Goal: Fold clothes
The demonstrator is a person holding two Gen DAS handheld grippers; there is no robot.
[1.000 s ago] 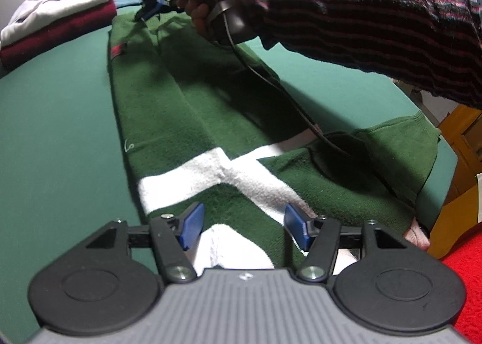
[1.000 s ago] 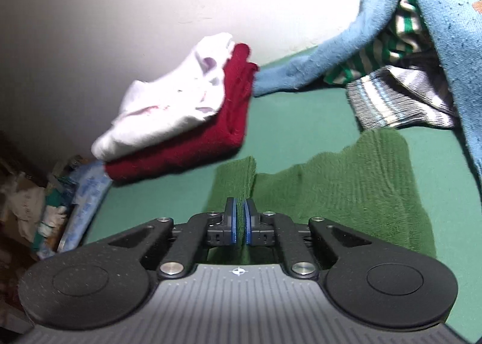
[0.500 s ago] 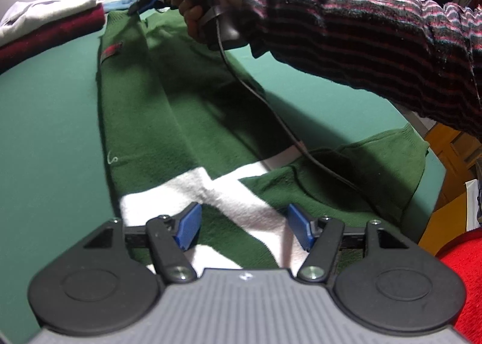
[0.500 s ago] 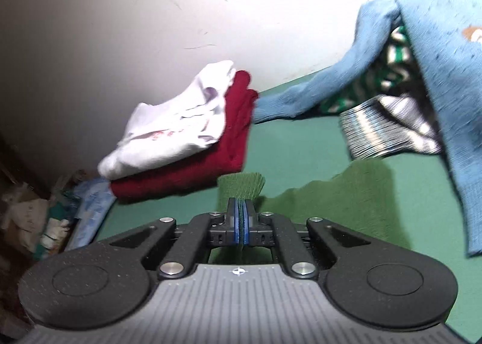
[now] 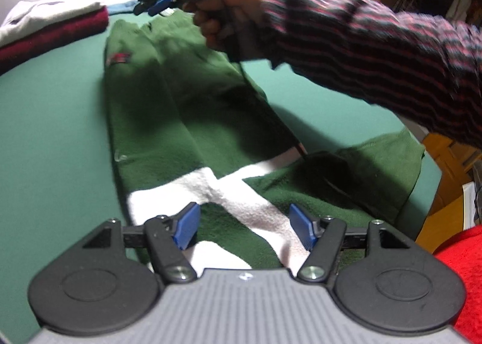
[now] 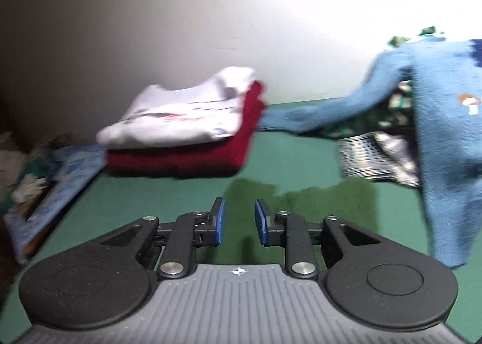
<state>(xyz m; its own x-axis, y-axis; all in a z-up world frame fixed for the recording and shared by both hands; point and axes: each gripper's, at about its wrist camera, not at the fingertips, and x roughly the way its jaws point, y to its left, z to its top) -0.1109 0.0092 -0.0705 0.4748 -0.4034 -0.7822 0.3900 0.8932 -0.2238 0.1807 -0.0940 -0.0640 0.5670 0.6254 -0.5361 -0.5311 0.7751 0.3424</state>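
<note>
Two hand-held grippers are seen over a green sweater (image 5: 168, 121) spread lengthwise on a green-covered table (image 5: 51, 139), the garment running from the bottom centre of the left wrist view up to the upper middle. A white band (image 5: 241, 190) crosses the sweater near the bottom of that view, and a small red label (image 5: 119, 58) is seen near its far end. A sleeve (image 5: 382, 163) is laid out toward the right edge. The left gripper (image 5: 244, 225) is held just above the white band, its blue fingers (image 5: 185, 225) wide apart and opening, with nothing pressed between them. At the top centre of the same view the right gripper (image 5: 161, 6) is carried in a hand (image 5: 223, 21) with a striped sleeve (image 5: 376, 51), above the sweater's far end. In the right wrist view, the right gripper (image 6: 239, 222) is shown with its fingers (image 6: 218, 222) parted a little and opening; the sweater's edge (image 6: 316, 202) lies below and beyond them, ungripped. A folded white garment (image 6: 180, 118) is stacked on a folded dark red garment (image 6: 186, 157) at the left centre of that view. A light blue sweater (image 6: 446, 139) is draped at the right, over striped clothes (image 6: 370, 160). The right wrist view is blurred.
</note>
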